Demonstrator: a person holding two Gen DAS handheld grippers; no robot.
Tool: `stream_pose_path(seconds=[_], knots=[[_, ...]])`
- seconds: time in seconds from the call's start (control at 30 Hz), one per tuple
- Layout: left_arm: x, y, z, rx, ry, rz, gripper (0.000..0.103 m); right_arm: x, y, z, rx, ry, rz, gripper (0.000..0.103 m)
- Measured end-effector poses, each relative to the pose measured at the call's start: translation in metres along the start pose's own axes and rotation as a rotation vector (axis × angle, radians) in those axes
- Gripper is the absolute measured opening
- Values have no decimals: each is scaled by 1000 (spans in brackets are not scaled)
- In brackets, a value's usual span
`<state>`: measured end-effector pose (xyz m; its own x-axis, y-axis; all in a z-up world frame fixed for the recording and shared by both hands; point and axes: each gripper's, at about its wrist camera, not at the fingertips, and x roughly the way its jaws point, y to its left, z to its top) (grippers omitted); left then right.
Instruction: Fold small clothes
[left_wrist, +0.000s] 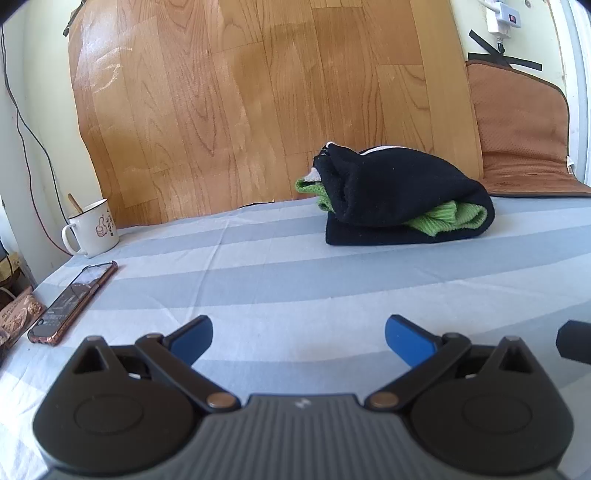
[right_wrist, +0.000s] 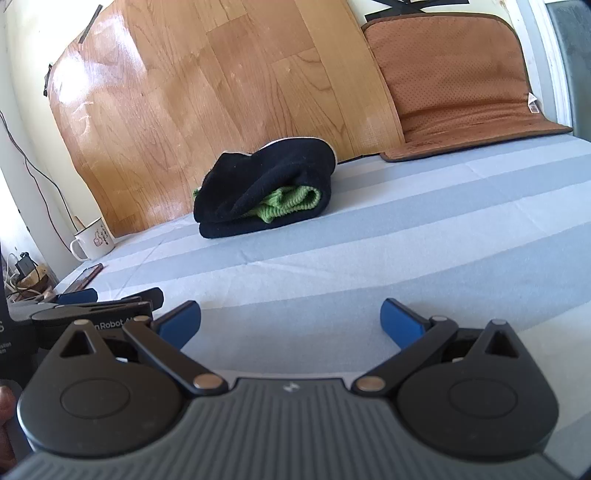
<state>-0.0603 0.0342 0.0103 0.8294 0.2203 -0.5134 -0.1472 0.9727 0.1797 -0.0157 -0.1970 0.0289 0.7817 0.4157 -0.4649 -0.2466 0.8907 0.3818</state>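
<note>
A black garment (left_wrist: 402, 199) lies folded into a bundle on the striped sheet (left_wrist: 280, 280), with a green knit piece (left_wrist: 447, 218) showing inside its fold. It also shows in the right wrist view (right_wrist: 266, 188), with the green piece (right_wrist: 291, 201) at its open side. My left gripper (left_wrist: 298, 338) is open and empty, low over the sheet, well short of the bundle. My right gripper (right_wrist: 290, 325) is open and empty, also short of the bundle. The left gripper (right_wrist: 88, 302) shows at the left edge of the right wrist view.
A white mug (left_wrist: 94, 229) with a spoon stands at the far left, and a phone (left_wrist: 72, 304) lies in front of it. A wood-pattern board (left_wrist: 266, 103) leans against the back wall. A brown cushion (left_wrist: 524, 136) rests at the back right.
</note>
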Motion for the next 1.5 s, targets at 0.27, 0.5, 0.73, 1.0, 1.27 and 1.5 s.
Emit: stream_pose_path(seconds=[0.27,0.5,0.73,1.0,1.27,1.5], knots=[[1,3,0,-10,7,7,103,0,0,0,-1,1,1,103],[1,4,0,-18,10,12,103,-1,0,0,-4,1,-4,103],[1,6,0,-21,10,13,103,-1,0,0,-2,0,-4,103],[1,6,0,-23,-1,42,103,-2,-1,0,5,-13,-18,103],[0,6,0,-21,-4,57,103,-7,1,-2,-11,-43,-21,103],[-1,6,0,-20,-9,64,103,-6,0,-1,-10,-48,-17,103]])
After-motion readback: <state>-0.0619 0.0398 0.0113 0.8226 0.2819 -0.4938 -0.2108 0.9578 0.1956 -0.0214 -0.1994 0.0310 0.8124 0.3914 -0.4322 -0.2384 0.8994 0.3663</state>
